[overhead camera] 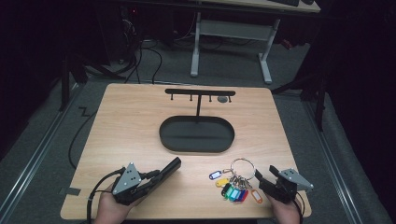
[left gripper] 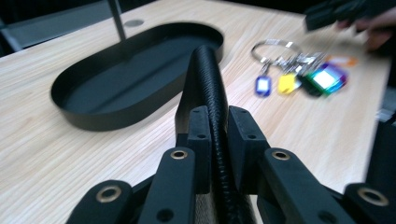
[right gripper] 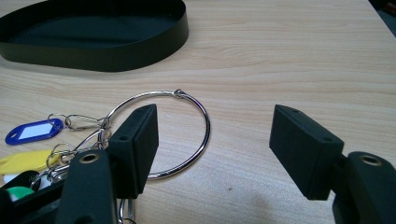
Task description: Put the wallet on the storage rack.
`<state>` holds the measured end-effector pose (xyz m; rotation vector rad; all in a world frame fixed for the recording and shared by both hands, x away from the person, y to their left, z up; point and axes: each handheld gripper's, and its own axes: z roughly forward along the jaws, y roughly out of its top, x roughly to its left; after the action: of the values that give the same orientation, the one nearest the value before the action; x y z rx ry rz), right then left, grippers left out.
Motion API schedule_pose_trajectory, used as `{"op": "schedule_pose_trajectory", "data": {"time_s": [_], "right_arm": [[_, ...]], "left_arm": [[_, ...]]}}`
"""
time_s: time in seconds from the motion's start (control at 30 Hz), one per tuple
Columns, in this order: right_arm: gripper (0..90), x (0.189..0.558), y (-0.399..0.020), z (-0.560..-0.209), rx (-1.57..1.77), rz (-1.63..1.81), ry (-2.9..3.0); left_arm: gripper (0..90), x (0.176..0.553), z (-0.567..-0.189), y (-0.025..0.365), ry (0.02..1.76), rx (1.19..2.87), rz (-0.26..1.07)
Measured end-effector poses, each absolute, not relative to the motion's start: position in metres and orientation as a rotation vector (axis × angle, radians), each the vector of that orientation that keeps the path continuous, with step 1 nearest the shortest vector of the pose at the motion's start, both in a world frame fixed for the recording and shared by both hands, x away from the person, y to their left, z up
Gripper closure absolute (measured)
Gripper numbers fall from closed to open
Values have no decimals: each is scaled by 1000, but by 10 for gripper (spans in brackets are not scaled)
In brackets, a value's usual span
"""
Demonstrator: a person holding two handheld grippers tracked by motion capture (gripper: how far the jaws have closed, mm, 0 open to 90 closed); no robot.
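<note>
My left gripper (overhead camera: 156, 176) is at the table's near left, shut on a long flat black object with a leather-like grain (overhead camera: 169, 169). In the left gripper view the object (left gripper: 208, 70) stands edge-on between the pads (left gripper: 201, 135) and reaches toward the black oval tray (left gripper: 93, 116). My right gripper (overhead camera: 266, 172) is at the near right, open, just right of a metal key ring (overhead camera: 242, 168) carrying several coloured tags (overhead camera: 233, 190). In the right gripper view the ring (right gripper: 201, 116) lies on the wood between the spread jaws of that gripper (right gripper: 215, 135); one pad hides part of it.
The oval tray (overhead camera: 196, 148) sits mid-table, with a black T-shaped hook stand (overhead camera: 200, 92) rising from its far side. A small grey disc (overhead camera: 222, 99) lies near the stand. Bare wood lies left of the tray. A desk frame (overhead camera: 231, 32) stands beyond the table.
</note>
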<state>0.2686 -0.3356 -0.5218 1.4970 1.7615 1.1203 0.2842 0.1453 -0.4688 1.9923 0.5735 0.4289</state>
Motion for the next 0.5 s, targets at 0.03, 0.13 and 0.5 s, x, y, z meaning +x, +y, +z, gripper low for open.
{"op": "schedule_pose_trajectory", "data": {"time_s": [0.03, 0.13, 0.5], "right_arm": [[331, 268, -336, -522, 1496, 1121, 1761], [331, 268, -337, -522, 1494, 1125, 1758], [332, 269, -336, -521, 1491, 1127, 1767]], "left_arm": [[798, 285, -470, 145, 577, 2012, 435], [801, 287, -470, 147, 583, 2010, 441], [751, 291, -469, 157, 621, 2018, 469]]}}
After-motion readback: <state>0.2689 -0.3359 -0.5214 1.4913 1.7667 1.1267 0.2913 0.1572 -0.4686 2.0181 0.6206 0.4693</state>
